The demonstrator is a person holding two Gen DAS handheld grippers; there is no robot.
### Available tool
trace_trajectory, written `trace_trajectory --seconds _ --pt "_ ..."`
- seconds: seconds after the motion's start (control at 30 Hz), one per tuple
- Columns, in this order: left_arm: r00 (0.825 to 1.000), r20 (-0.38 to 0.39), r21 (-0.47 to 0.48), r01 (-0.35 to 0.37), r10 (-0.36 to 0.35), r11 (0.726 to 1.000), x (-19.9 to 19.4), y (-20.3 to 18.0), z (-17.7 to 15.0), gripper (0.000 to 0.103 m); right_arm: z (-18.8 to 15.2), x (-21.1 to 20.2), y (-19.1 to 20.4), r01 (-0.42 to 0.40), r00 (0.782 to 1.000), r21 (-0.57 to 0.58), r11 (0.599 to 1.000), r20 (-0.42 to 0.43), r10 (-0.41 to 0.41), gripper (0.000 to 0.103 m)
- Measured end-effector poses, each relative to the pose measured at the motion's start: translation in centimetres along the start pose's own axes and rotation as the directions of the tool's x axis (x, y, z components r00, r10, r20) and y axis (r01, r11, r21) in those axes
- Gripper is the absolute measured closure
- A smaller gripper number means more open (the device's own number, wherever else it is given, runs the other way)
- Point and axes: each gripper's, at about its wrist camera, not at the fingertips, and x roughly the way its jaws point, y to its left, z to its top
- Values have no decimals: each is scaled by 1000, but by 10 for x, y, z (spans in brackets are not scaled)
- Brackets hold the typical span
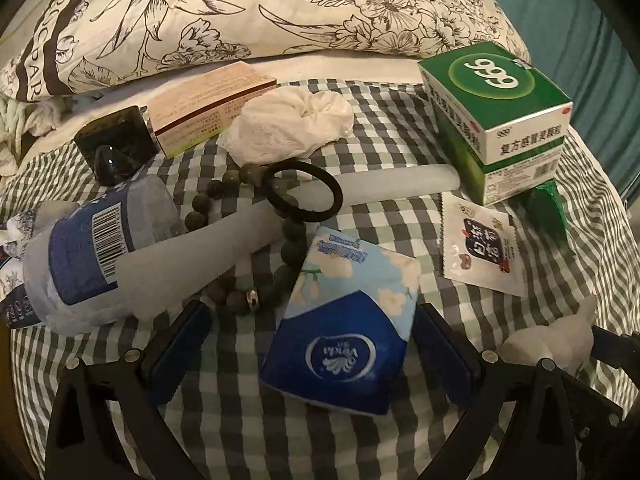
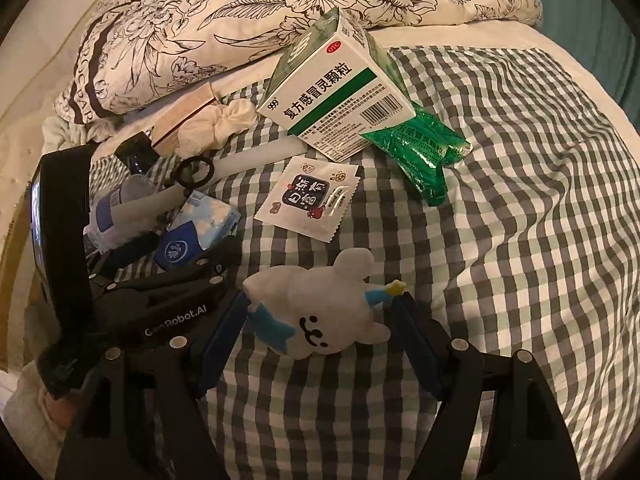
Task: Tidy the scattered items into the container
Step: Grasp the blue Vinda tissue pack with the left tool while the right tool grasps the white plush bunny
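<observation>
Left gripper (image 1: 308, 332) spread wide around tissue pack (image 1: 344, 312), just below bead bracelet (image 1: 256, 240). Right gripper (image 2: 320, 328) spread around plush toy (image 2: 316, 308), pads apparently touching its sides; grip uncertain.

Checked bedsheet (image 2: 520, 200), floral pillow (image 1: 240, 12), teal wall (image 1: 580, 20).
</observation>
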Motion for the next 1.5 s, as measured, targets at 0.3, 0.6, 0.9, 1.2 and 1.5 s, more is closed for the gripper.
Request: trace_trajectory --seconds 0.3,0.6,0.9,1.2,1.5 --pt "1000 11 4 -21 21 1000 -11 4 7 18 4 19 1 -30 999 -12 999 -25 30 17" --pt "1000 9 -12 -18 18 1000 -27 13 -6 43 1 14 10 -76 997 -26 997 19 77 51" --pt "1000 22 -71 -9 10 997 -58 27 -14 43 -5 -20 13 -81 994 -37 996 73 84 53" --pt "998 62 -74 -20 25 997 -92 37 -17 43 -12 -47 36 -82 992 -84 993 93 90 53" --pt "996 46 -130 -72 78 989 -136 69 -32 43 -20 -74 79 -101 989 -180 978 90 119 53"
